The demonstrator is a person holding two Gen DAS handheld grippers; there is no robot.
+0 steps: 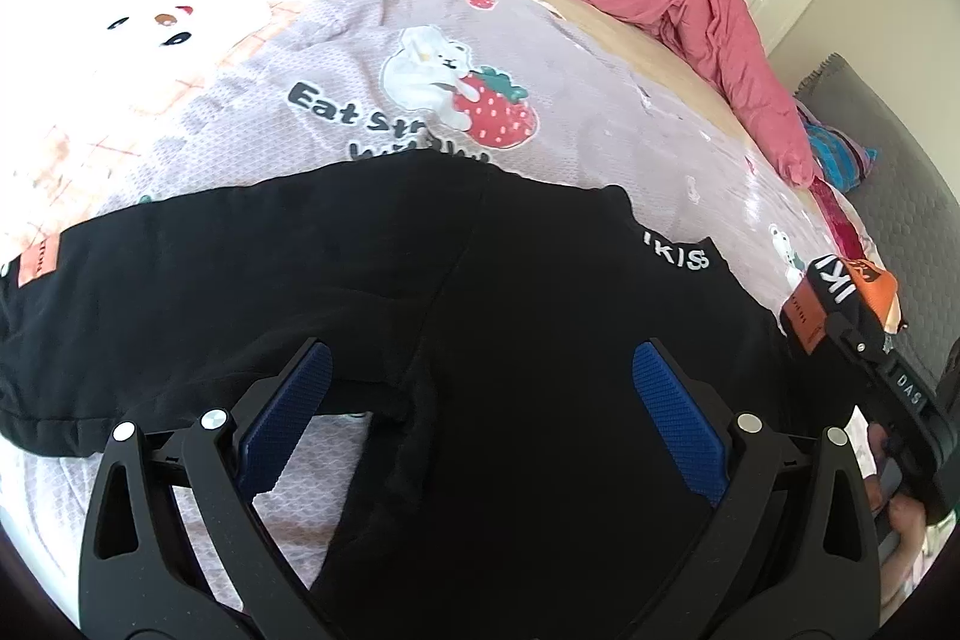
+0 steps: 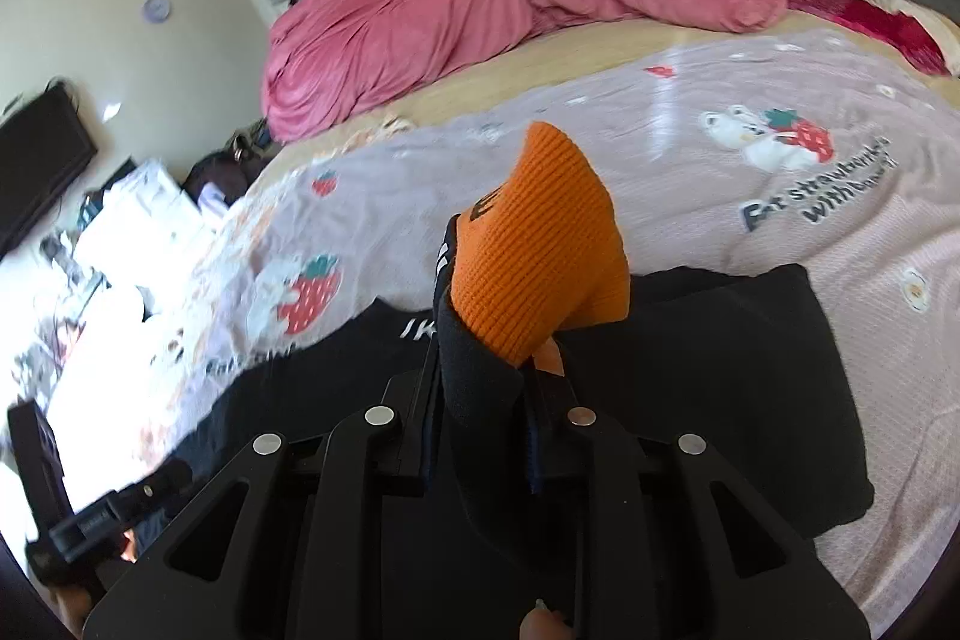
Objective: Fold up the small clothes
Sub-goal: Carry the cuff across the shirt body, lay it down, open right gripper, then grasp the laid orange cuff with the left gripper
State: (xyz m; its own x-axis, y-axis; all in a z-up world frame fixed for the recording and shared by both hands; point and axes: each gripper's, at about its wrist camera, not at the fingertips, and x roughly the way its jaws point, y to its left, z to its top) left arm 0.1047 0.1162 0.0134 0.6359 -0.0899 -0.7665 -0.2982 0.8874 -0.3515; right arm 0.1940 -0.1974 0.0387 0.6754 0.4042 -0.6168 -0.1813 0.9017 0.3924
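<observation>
Garment: black trousers (image 1: 420,292) spread across the near side of the bed (image 1: 630,112).
Left gripper (image 1: 474,388): spread wide, hovering over the cloth.
Right gripper (image 2: 486,400): pinching the orange cuff (image 2: 534,250), lifted.
Handling: probably soft, light, floppy; best taken at cuffs or waistband.

A small black garment (image 1: 420,292) with white lettering and orange patches is spread flat on the bed, beneath and ahead of the left fingers (image 1: 684,418), with a crease seen between them. Its orange ribbed cuff (image 2: 534,250) is raised off the bed, its black edge pinched between the right fingers (image 2: 534,442), the cuff projecting beyond their tips.
</observation>
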